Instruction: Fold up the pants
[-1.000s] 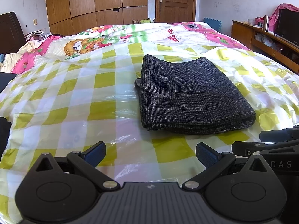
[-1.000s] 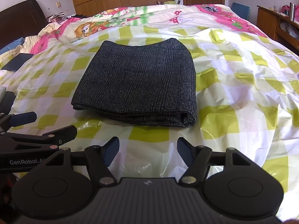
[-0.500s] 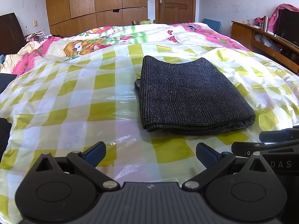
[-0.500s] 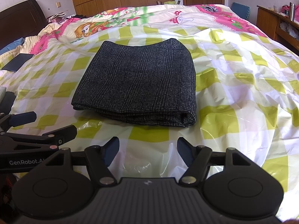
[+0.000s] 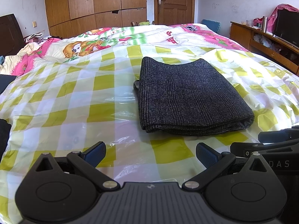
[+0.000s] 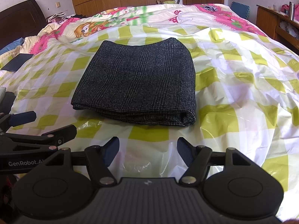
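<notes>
Pants [image 5: 188,99], one dark grey checked woollen pair, lie folded into a compact rectangle in the middle of the yellow-and-white checked plastic sheet [image 5: 78,100] you have over the bed, probably to give a smooth folding surface. Your left gripper [image 5: 150,154] and right gripper [image 6: 147,152] hang side by side just short of the near fold, both with jaws spread wide and holding nothing. Two grippers, one garment; the fold looks finished, so you've likely backed off.

Pants [image 5: 188,97] dark grey, seemingly checked; sheet [image 5: 101,93] yellow-white check.
</notes>
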